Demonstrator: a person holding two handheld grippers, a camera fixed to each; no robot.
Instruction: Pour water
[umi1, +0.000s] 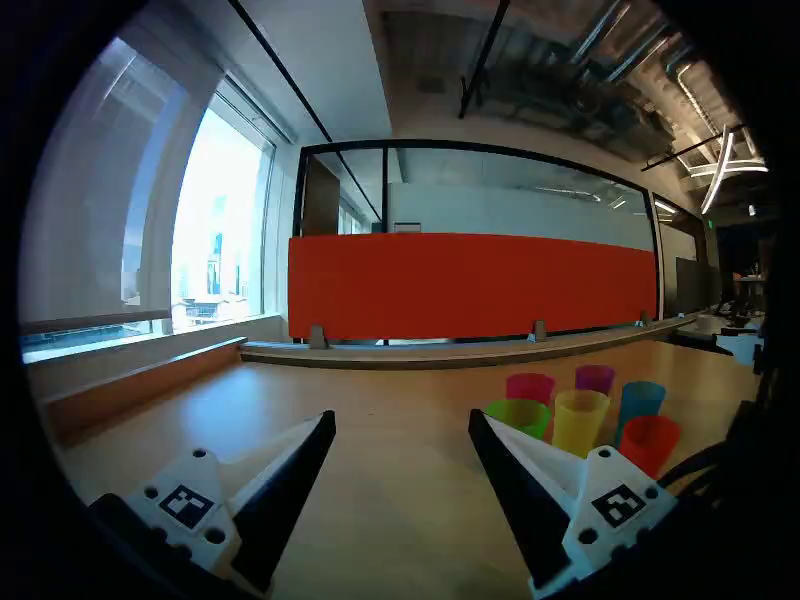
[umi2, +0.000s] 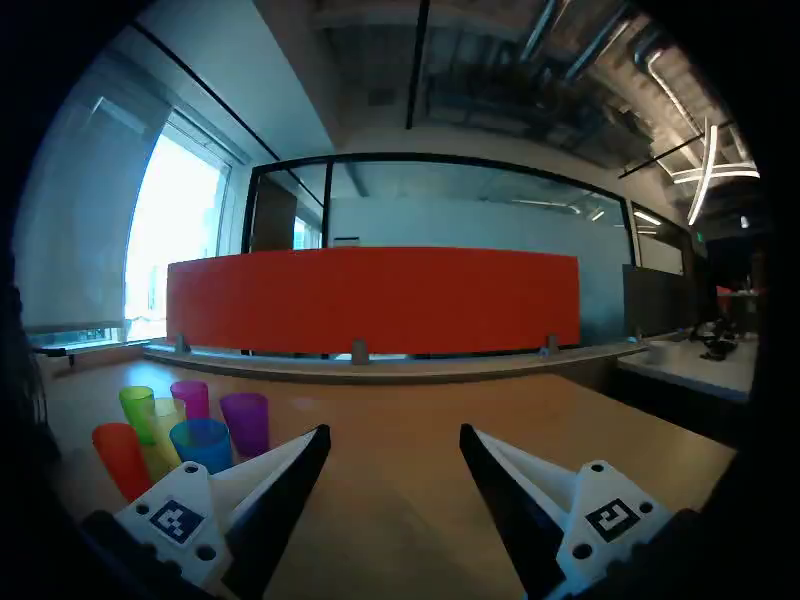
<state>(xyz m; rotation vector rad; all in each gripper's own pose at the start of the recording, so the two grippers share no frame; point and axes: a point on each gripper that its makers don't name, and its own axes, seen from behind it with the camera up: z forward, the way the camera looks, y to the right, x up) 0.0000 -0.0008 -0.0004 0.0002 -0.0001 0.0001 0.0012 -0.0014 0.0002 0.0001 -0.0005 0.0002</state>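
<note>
Several coloured plastic cups stand in a cluster on the wooden table (umi1: 400, 400). In the left gripper view they sit to the right: a pink cup (umi1: 530, 387), purple cup (umi1: 594, 378), blue cup (umi1: 640, 400), green cup (umi1: 519, 416), yellow cup (umi1: 580, 420) and red cup (umi1: 650, 443). My left gripper (umi1: 400, 430) is open just above the table, its right finger beside the green cup. In the right gripper view the cluster is at the left: red cup (umi2: 120, 455), green cup (umi2: 137, 410), blue cup (umi2: 202, 443), purple cup (umi2: 246, 420). My right gripper (umi2: 393, 440) is open with nothing between its fingers.
An orange divider panel (umi1: 470, 285) runs along the table's far edge. A large window (umi1: 210, 250) and a wooden ledge (umi1: 140, 375) lie to the left. A second desk (umi2: 690, 360) with dark objects stands at the right in the right gripper view.
</note>
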